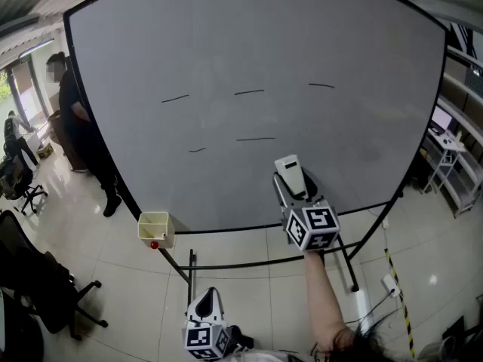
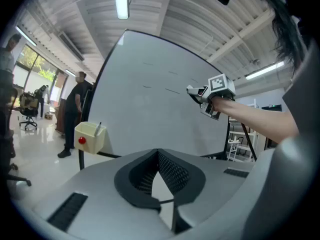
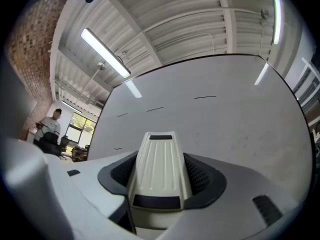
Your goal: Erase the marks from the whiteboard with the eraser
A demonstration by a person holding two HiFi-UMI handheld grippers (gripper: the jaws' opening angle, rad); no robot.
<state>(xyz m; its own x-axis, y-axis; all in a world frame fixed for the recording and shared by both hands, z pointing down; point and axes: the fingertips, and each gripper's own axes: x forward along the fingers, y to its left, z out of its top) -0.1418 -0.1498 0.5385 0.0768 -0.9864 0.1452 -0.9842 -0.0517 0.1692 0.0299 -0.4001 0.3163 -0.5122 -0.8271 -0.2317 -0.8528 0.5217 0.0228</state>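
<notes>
A large whiteboard [image 1: 256,44] on a black stand fills the head view, with several short black marks [image 1: 250,92] across its middle. My right gripper [image 1: 290,178] is raised in front of the board's lower part, below the marks, and is shut on a cream eraser [image 1: 289,169]. That eraser [image 3: 160,169] sits between the jaws in the right gripper view, pointing at the board [image 3: 225,114]. My left gripper [image 1: 205,308] hangs low near the floor, shut with nothing in it [image 2: 159,176].
A cream holder box [image 1: 155,228] with a red button hangs at the board's lower left corner. A person in black [image 1: 87,134] stands left of the board, beside office chairs [image 1: 45,292]. Shelving [image 1: 460,164] stands at the right. The floor is tiled.
</notes>
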